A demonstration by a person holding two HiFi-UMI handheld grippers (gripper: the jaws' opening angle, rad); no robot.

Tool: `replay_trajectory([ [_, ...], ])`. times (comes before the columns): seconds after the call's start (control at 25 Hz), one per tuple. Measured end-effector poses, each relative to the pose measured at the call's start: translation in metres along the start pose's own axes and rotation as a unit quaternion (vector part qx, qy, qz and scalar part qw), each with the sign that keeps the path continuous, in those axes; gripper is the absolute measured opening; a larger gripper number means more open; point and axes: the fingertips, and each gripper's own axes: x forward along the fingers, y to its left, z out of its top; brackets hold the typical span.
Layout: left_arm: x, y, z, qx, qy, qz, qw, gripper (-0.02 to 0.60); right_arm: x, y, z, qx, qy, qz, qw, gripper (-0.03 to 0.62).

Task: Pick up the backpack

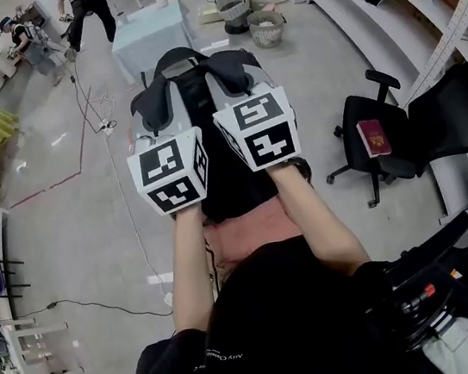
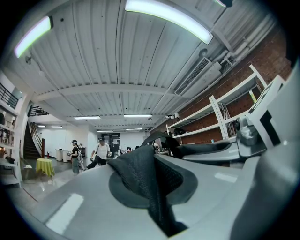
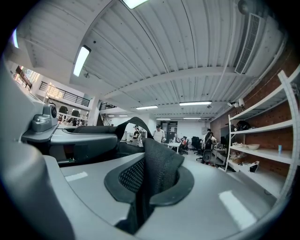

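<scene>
In the head view a black backpack (image 1: 235, 183) hangs in front of me, its top handle (image 1: 176, 56) arching above the two grippers. My left gripper (image 1: 152, 115) is shut on the left black mesh shoulder strap (image 1: 152, 96). My right gripper (image 1: 240, 81) is shut on the right strap (image 1: 232, 67). The left gripper view has the strap (image 2: 140, 173) pinched between the grey jaws of the left gripper (image 2: 157, 197). In the right gripper view the other strap (image 3: 157, 164) is likewise squeezed in the right gripper (image 3: 147, 192). Both grippers point level, side by side.
A black office chair (image 1: 402, 143) with a red book (image 1: 374, 136) on its seat stands to the right. Shelving (image 1: 393, 27) lines the right wall. Ahead are a cloth-covered table (image 1: 150, 33), baskets (image 1: 267, 27) and people (image 1: 90, 11). A cable (image 1: 120, 181) runs over the floor.
</scene>
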Motion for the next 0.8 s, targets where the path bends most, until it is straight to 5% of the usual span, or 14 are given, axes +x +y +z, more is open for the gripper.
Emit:
replay_trajectory([
  [0.8, 0.0, 0.002, -0.013, 0.002, 0.01, 0.007, 0.9999, 0.025, 0.003, 0.003, -0.011, -0.002, 0.008, 0.007, 1.0, 0.043],
])
